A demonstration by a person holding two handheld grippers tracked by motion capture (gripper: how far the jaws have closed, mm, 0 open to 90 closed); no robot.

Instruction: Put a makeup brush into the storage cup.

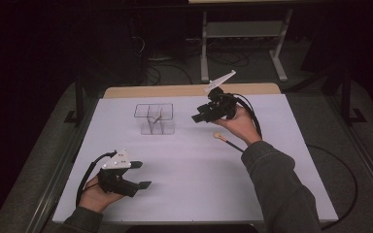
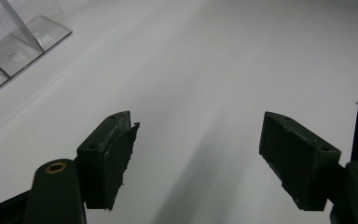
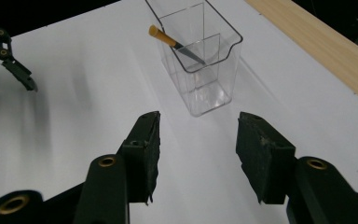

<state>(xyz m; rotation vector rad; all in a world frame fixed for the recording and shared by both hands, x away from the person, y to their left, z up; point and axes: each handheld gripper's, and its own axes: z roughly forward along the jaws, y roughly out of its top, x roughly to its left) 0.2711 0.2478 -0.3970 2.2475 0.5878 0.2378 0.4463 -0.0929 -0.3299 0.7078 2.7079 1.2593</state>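
Hovering near the clear container (image 3: 200,60) holding a brush (image 3: 175,44), the right gripper (image 3: 196,156) is spread, nothing pinched.

clear box (image 3: 200,70) | tan-tipped black brush (image 3: 175,44) | white table (image 1: 194,184) | black tools (image 3: 196,158)

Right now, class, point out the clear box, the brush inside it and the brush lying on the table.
clear box (image 3: 205,88), right gripper view, front wall.
brush inside it (image 3: 168,39), right gripper view, handle.
brush on the table (image 1: 219,137), high view, tan tip.
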